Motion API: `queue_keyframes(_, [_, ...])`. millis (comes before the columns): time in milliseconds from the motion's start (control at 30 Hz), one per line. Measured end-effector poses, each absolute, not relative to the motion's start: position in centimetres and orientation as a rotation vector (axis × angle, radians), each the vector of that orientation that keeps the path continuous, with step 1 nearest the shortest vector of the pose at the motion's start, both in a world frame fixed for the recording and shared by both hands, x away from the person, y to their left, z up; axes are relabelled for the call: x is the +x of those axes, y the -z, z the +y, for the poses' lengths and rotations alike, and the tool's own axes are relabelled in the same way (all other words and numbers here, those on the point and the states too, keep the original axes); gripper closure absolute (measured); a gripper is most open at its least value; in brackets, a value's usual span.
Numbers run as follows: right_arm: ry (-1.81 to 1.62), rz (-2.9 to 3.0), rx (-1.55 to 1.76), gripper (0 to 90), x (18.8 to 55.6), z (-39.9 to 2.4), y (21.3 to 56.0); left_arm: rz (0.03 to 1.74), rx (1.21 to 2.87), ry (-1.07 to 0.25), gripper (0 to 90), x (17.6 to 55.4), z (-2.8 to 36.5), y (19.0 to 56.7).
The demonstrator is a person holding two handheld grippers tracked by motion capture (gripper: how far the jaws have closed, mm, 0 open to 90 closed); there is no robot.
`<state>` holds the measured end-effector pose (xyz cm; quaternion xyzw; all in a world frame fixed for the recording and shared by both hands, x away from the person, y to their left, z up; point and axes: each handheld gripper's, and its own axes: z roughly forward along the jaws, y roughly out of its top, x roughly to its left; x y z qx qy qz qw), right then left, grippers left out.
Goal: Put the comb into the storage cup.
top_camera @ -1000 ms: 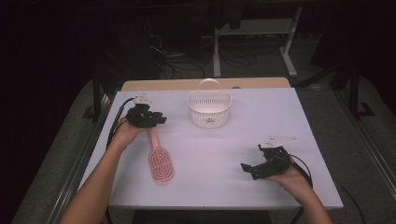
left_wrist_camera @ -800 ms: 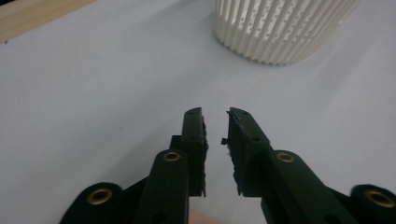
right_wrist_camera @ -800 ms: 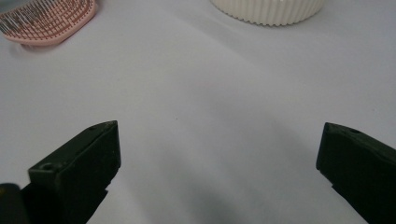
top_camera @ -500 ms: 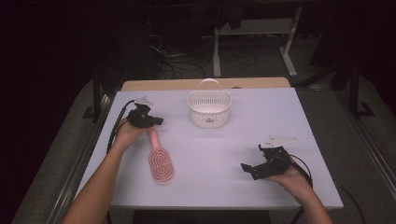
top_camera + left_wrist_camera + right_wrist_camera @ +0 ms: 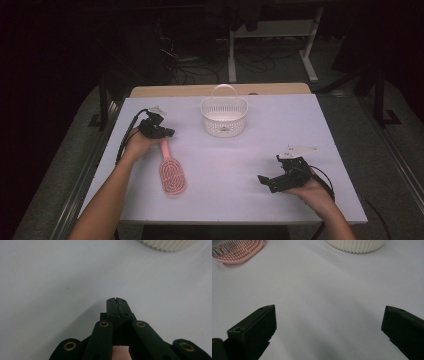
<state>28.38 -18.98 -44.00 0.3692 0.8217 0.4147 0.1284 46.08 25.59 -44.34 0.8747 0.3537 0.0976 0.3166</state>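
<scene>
A pink hairbrush [image 5: 172,175] lies on the white table [image 5: 300,125], bristles up, its handle pointing away from the person toward my left gripper [image 5: 169,133]. That gripper sits just past the handle's end, and its jaws [image 5: 117,300] are pressed tip to tip with nothing between the pads. A strip of pink handle shows low behind the jaws' base. My right gripper [image 5: 264,180] rests at the front right, jaws wide open [image 5: 329,315] over bare table. The brush head [image 5: 237,250] shows at the top left of the right gripper view.
A white ribbed basket [image 5: 224,117] with an upright handle stands at the back middle of the table, empty; its wall shows in the left gripper view [image 5: 167,245] and the right gripper view [image 5: 355,246]. Cables trail from both grippers toward the table's sides.
The left gripper's jaws look closer together than a second ago and the hand has shifted very slightly. The brush, the basket and the right hand have kept still.
</scene>
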Motion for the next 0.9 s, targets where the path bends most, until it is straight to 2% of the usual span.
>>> queue_keyframes(900, [-1.213, 2.391, 1.073, 0.0, 28.3, -18.7, 44.0, 0.98, 2.35, -0.308, 90.0, 45.3, 27.6, 44.0])
